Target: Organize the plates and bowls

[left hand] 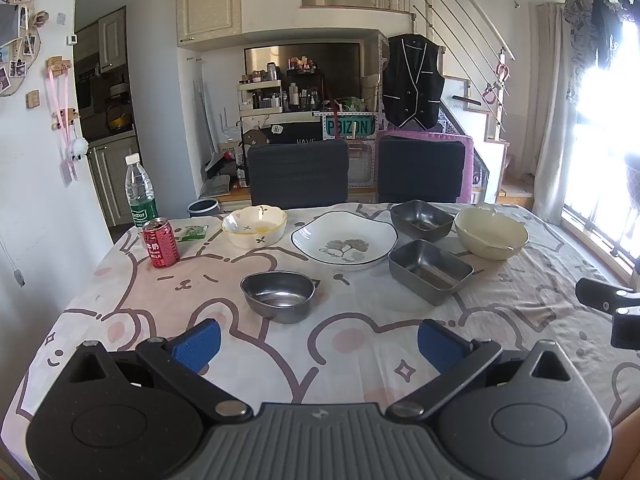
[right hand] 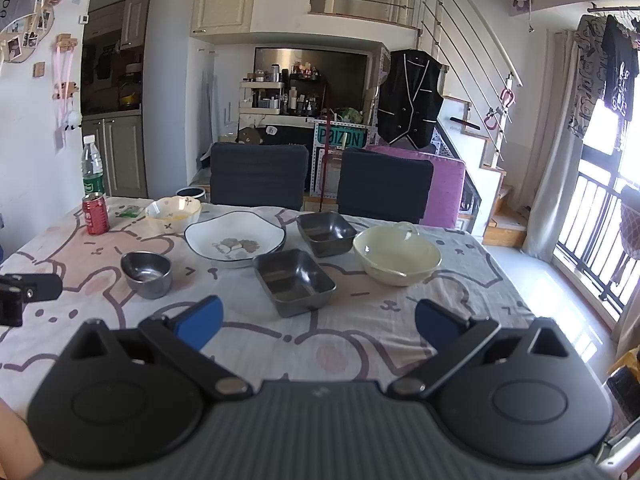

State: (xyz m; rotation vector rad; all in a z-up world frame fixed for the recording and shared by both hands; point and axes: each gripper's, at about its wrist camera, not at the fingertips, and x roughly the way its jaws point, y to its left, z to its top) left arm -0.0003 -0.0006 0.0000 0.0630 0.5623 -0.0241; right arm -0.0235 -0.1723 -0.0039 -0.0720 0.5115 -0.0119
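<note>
On the cartoon tablecloth stand a round steel bowl (left hand: 278, 296) (right hand: 147, 274), a white plate with a leaf print (left hand: 344, 245) (right hand: 235, 243), two square steel dishes (left hand: 430, 271) (left hand: 421, 220) (right hand: 293, 281) (right hand: 326, 232), a cream bowl (left hand: 491, 235) (right hand: 397, 255) and a flowered white bowl (left hand: 254, 226) (right hand: 173, 211). My left gripper (left hand: 319, 344) hangs open over the near cloth, just short of the round steel bowl. My right gripper (right hand: 319, 327) is open too, with the nearer square dish right ahead of its fingers. Nothing is held.
A red drink can (left hand: 161, 243) (right hand: 95, 214), a water bottle (left hand: 140, 190) (right hand: 92, 170) and a green packet (left hand: 193, 233) stand at the far left. Two dark chairs (left hand: 298, 172) (left hand: 420, 170) sit behind the table (left hand: 360, 360). A window is at the right.
</note>
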